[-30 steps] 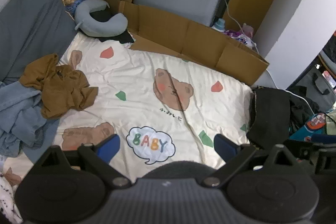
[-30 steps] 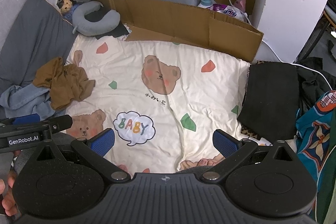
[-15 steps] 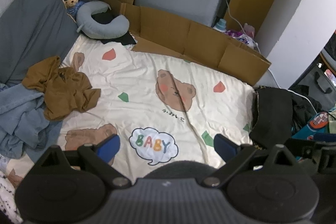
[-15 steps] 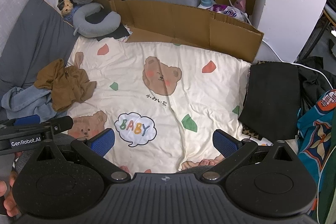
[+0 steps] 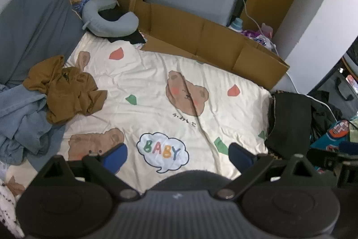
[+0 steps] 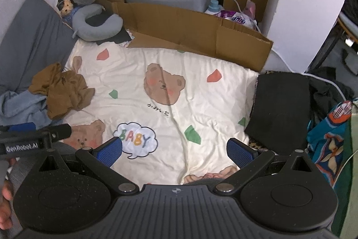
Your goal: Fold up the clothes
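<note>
A crumpled brown garment lies at the left edge of a cream bear-print bedsheet, partly on top of a rumpled blue garment. A folded black garment rests at the sheet's right edge. My left gripper hovers open over the near part of the sheet, nothing between its blue pads. My right gripper is open too, above the "BABY" print. The left gripper's body shows at the left of the right wrist view.
A flattened cardboard box borders the far side. A grey neck pillow and a grey cushion sit at far left. A colourful patterned cloth and dark items lie at right. A hand shows at lower left.
Both views have crept slightly forward and to the left over the sheet. Both grippers stay open and empty, and the clothes have not moved.
</note>
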`<state>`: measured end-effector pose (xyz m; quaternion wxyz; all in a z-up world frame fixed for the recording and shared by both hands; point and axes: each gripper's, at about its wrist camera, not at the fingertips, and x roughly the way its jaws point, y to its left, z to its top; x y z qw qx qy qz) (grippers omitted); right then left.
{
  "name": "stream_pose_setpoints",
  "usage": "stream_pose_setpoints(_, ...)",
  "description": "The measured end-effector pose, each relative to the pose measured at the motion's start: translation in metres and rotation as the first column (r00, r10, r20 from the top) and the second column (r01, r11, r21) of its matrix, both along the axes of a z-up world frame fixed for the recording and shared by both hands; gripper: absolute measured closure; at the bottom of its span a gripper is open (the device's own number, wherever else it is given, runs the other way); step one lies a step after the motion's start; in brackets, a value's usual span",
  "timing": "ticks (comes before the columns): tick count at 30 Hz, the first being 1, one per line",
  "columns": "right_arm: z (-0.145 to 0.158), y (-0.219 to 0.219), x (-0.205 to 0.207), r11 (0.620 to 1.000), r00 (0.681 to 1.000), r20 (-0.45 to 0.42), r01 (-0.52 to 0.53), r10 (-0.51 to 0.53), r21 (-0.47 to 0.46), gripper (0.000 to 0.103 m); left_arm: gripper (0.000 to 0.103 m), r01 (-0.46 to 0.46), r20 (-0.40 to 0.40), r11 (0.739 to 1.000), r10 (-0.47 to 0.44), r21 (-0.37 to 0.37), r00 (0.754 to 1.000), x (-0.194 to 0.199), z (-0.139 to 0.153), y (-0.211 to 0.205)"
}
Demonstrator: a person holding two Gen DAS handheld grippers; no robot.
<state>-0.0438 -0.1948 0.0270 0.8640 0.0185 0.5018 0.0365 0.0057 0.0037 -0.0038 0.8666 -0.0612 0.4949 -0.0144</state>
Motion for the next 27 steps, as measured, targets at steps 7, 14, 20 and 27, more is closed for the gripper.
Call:
stream_pose_setpoints(7,0.004,-0.001,-0.002,0.999,1.000,0.009,0.004,-0.004,-0.039,0.001,0.004,0.001,0.014,0.999,-0.001,0.034,1.000,0.000,0.001,-0.001)
stream_pose_setpoints(14,0.009,-0.008,-0.004,1.000,1.000,0.018,0.018,-0.017,-0.011,0.001,0.004,-0.018,0.024,0.999,0.017,0.028,1.000,0.003,0.004,0.000)
stream_pose_setpoints(20,0.015,-0.017,-0.007,0.999,0.999,0.025,0.027,-0.028,0.018,0.001,0.003,-0.029,0.037,0.999,0.028,0.029,0.999,0.005,0.012,0.004)
stream_pose_setpoints(27,0.017,-0.023,-0.009,0.999,0.999,0.030,0.034,-0.035,0.031,0.001,0.003,-0.026,0.042,0.999,0.024,0.038,0.999,0.008,0.021,0.008)
